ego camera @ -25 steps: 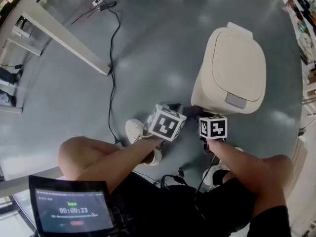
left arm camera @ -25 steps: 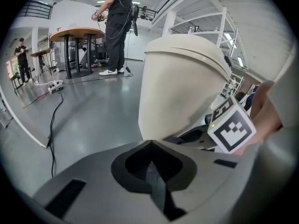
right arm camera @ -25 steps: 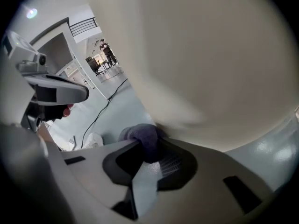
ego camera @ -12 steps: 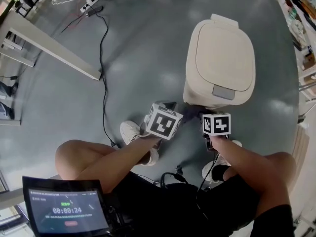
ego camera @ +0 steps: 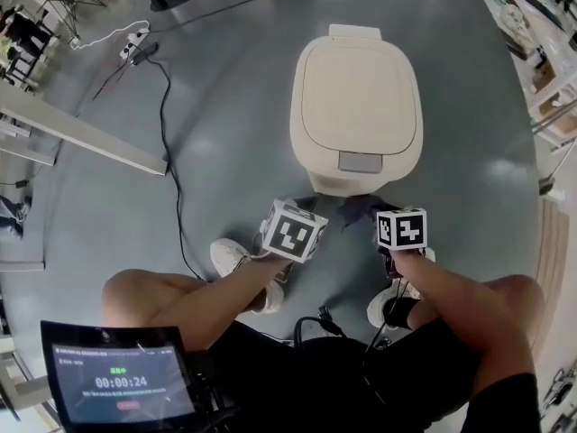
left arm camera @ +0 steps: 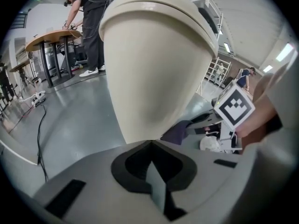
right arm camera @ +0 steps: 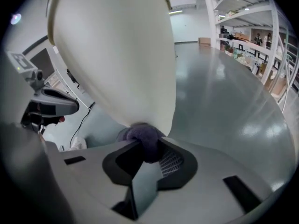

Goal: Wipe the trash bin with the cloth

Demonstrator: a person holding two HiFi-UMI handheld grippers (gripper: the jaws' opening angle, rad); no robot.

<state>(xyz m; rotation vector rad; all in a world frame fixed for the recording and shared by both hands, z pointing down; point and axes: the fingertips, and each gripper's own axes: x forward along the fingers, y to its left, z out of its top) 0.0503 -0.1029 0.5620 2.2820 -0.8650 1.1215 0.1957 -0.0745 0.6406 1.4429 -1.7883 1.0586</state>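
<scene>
Head view, what step? (M.)

Wipe only just being set up, I judge. trash bin stands on the floor straight ahead of both grippers, lid down. right gripper sits at the foot of the bin's front wall, dark cloth at its tip. (T.)

Grip? (M.)

Right gripper view settles it: jaws clenched on a bunched wad of cloth, and the wad lies against the lowest part of the wall, apparently touching. left gripper, by its own view: jaws pressed together, nothing between them. Bin wall close ahead; contact I cannot tell. (T.)

Next move? (M.)

Likely keep the wad pressed and sweep it across or up the curved wall. Smooth plastic, so the bin may slide unless the left one steadies it. (T.)

View differences? (M.)

Head view alone shows the lid and its grey push panel, but the right's marker cube and its twin cover the jaws. Left gripper view catches the cloth from the side, between the bin's foot and the right gripper. (T.)
</scene>
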